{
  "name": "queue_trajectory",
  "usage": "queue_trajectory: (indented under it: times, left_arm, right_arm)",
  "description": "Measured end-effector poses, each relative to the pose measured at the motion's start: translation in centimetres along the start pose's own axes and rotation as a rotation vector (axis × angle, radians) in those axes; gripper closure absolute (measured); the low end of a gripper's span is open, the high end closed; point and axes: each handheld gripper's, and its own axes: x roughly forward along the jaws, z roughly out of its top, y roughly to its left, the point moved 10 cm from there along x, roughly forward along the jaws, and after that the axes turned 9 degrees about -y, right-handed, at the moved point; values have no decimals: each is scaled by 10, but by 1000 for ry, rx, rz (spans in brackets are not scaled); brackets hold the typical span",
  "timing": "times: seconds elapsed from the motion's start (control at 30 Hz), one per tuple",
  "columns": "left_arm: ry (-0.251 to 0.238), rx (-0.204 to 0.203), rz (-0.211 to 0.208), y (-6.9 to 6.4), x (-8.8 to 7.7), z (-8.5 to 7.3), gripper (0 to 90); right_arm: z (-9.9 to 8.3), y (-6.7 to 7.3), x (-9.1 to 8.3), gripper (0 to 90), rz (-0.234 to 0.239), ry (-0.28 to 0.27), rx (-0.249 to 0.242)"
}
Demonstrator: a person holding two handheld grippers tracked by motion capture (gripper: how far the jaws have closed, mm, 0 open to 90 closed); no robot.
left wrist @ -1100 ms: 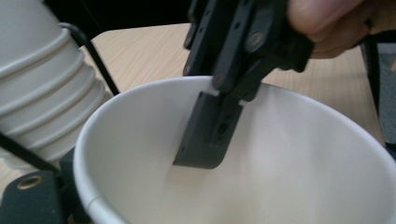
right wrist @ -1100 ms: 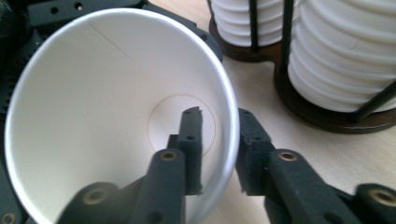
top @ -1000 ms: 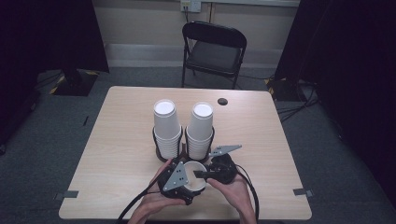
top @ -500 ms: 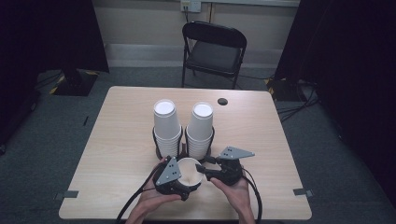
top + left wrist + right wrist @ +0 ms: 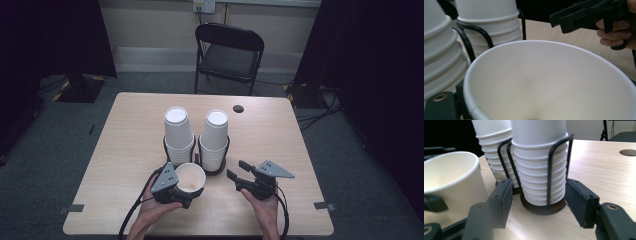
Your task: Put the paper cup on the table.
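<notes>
Left gripper [image 5: 186, 196] is pinching a single white paper cup [image 5: 190, 177] at lower centre — light, thin-walled, crushable, so grip the wall gently. Right gripper [image 5: 238, 169] is hanging spread, empty.

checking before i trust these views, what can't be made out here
- Left tool jaws: the single cup covers them in the left gripper view, and they are too small to judge in the high view.
- Bottom of that cup: cut off by the lower edge of the left gripper view.
- Tops of both cup stacks: cut off by the upper edge of the right gripper view.
- Cup count per stack: too small to tell in the high view.
</notes>
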Motion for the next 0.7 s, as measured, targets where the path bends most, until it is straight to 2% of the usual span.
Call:
queue_trajectory:
  times: [0.33,0.43,0.57,0.7]
  left_arm:
    - [-37,-58,64,28,-20,1,95]
    - [-45,-69,86,36,-27,2,96]
    - [-47,-75,116,46,-35,0,96]
    - [-55,-89,149,58,-42,-4,96]
  right_arm:
    - [-5,-17,-3,318,-68,-49,-7]
    - [-8,-20,-4,281,-74,-41,23]
    - [-11,-24,-7,226,-88,-51,13]
    - [-18,-31,-7,221,-122,-44,13]
